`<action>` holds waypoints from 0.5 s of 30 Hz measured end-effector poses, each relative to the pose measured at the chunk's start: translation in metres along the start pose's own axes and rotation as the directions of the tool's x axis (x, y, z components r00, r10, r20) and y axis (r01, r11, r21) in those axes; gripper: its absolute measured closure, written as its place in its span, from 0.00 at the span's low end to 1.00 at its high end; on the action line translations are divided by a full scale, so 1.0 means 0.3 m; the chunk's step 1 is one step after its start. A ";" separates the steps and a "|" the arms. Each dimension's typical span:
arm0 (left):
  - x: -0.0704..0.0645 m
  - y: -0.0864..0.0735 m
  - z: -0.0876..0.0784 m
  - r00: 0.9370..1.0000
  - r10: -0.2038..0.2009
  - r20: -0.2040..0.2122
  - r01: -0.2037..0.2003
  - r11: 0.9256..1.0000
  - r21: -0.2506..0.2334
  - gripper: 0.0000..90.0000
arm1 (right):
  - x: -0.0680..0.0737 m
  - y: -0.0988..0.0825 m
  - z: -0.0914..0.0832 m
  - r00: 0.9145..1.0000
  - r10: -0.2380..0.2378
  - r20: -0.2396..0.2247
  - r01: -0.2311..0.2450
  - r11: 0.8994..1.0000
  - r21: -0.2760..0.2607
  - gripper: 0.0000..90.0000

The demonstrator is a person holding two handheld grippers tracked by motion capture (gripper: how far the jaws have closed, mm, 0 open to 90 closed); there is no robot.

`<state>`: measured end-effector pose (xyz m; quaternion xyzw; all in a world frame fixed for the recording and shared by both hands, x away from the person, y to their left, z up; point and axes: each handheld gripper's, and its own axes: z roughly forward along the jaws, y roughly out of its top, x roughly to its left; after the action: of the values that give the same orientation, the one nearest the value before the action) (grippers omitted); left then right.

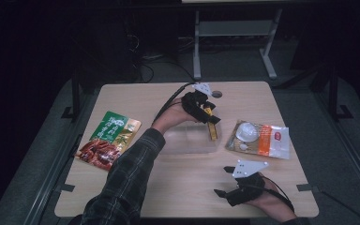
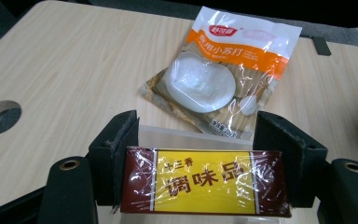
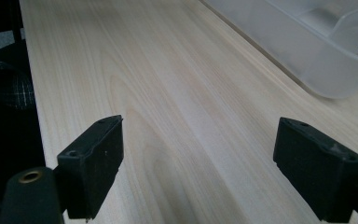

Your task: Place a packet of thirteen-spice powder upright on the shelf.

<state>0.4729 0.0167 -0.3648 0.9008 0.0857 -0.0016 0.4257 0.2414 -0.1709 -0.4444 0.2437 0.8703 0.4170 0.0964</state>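
My left gripper [image 2: 199,140] is shut on a yellow and dark-red seasoning box [image 2: 205,181], its pads pressing on the box's two short ends. In the high view that left gripper [image 1: 209,118] holds the box [image 1: 212,129] tilted over the right end of a clear plastic tub [image 1: 183,140] in the middle of the table. My right gripper [image 1: 222,181] rests low near the table's front right, open with nothing between its fingers. Its own view shows the right gripper [image 3: 200,154] over bare wood, with the tub's corner [image 3: 307,51] farther off.
An orange and white snack packet [image 1: 258,138] lies right of the tub, also ahead of the left jaws [image 2: 223,70]. A green and red food pouch [image 1: 107,139] lies at the table's left. A round cable hole [image 1: 217,94] sits near the far edge.
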 end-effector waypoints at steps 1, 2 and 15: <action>0.000 -0.001 0.008 1.000 -0.002 0.004 0.002 1.000 0.004 0.35 | 0.001 0.000 0.000 1.000 -0.001 0.001 0.001 1.000 -0.001 0.17; -0.001 -0.002 0.013 1.000 -0.001 0.005 0.001 1.000 0.007 0.35 | 0.001 0.000 -0.001 1.000 -0.001 0.000 0.001 1.000 -0.001 0.17; -0.025 0.004 -0.024 1.000 -0.020 -0.001 0.020 0.999 -0.043 0.29 | 0.002 0.000 0.000 1.000 -0.002 -0.001 0.002 1.000 -0.002 0.17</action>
<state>0.4653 0.0204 -0.3587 0.8906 0.0949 -0.0032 0.4448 0.2410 -0.1706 -0.4445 0.2426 0.8701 0.4180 0.0967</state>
